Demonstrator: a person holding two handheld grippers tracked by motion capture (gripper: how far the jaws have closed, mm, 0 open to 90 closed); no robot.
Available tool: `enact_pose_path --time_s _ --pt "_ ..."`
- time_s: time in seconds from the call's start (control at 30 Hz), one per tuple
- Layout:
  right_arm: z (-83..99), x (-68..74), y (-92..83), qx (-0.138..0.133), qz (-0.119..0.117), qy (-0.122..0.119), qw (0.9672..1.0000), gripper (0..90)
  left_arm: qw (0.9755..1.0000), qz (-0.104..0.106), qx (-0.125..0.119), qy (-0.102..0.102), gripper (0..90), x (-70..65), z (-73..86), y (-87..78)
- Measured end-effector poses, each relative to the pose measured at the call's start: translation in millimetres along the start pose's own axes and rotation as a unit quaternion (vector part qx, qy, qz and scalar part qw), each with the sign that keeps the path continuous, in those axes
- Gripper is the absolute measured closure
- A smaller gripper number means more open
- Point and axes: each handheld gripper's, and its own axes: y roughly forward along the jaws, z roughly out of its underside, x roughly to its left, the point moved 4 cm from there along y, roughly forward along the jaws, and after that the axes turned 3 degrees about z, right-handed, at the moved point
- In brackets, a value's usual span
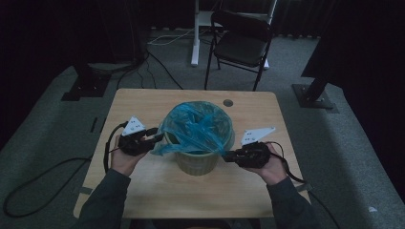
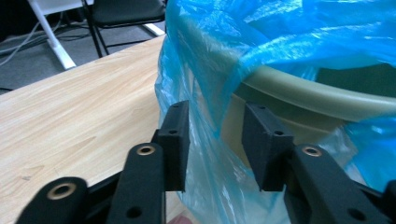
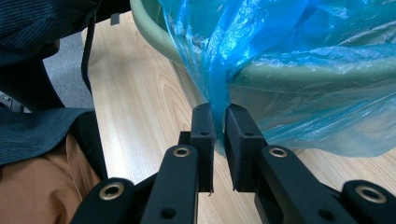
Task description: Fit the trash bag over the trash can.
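the right tongs (image 3: 219, 116) pinch the blue bag (image 1: 198, 126) at the bin (image 1: 196, 162); the left tongs (image 2: 215, 122) gape around loose film.

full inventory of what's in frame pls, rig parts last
Bin: 1, pale olive, centre of table.
Bin liner: 1, blue plastic, draped over the bin's rim, loose film hanging outside.
Table: 1, light wood, round hole near far edge.
Folding chair: 1, black, on the floor beyond the table.
Stand bases: 2, dark, floor left and right of the table.
Cables: several, white and black, on grey carpet.
Left gripper: 1, black, jaws apart with hanging liner between them.
Right gripper: 1, black, pinching a gathered strip of liner.
Hands and sleeves: 2, dark sleeves, bottom edge.
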Motion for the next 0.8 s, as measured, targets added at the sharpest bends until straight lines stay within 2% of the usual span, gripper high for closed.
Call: enact_pose_path --time_s 0.13,0.2,0.23,0.3,0.53,0.57,0.6,0.8 --pt "-0.1 0.6 1.3 0.001 -0.001 -0.002 1.0000 81.9 1.0000 -0.005 0.005 -0.001 68.3 0.0 -3.6 6.2" --pt "-0.5 0.8 1.2 0.000 -0.001 -0.002 1.0000 81.9 1.0000 -0.003 0.002 0.001 76.4 -2.0 -5.5 7.6" --pt "-0.6 0.9 0.9 -0.001 -0.001 -0.002 1.0000 81.9 1.0000 -0.004 0.000 0.006 76.4 -3.9 -6.6 7.4" --pt "-0.8 1.6 -1.2 -0.003 -0.002 -0.002 1.0000 82.0 0.9999 -0.006 -0.004 0.014 88.5 -7.3 -7.1 5.0" --pt "-1.0 1.9 -6.9 -0.012 -0.009 0.000 0.9999 79.5 0.9998 -0.002 -0.014 0.016 89.8 -10.5 -3.1 -4.7" --pt "-2.3 2.5 -8.1 -0.018 -0.019 -0.001 0.9997 70.5 0.9997 0.000 -0.017 0.017 89.7 -11.9 -1.7 -8.5" --pt "-2.8 2.5 -8.5 -0.020 -0.020 -0.001 0.9996 67.8 0.9997 0.000 -0.017 0.017 89.8 -11.9 -1.7 -8.5" --pt "-9.3 1.3 -15.3 -0.048 -0.023 0.006 0.9986 61.5 0.9996 0.003 -0.019 0.020 89.7 -14.6 3.6 -15.8"
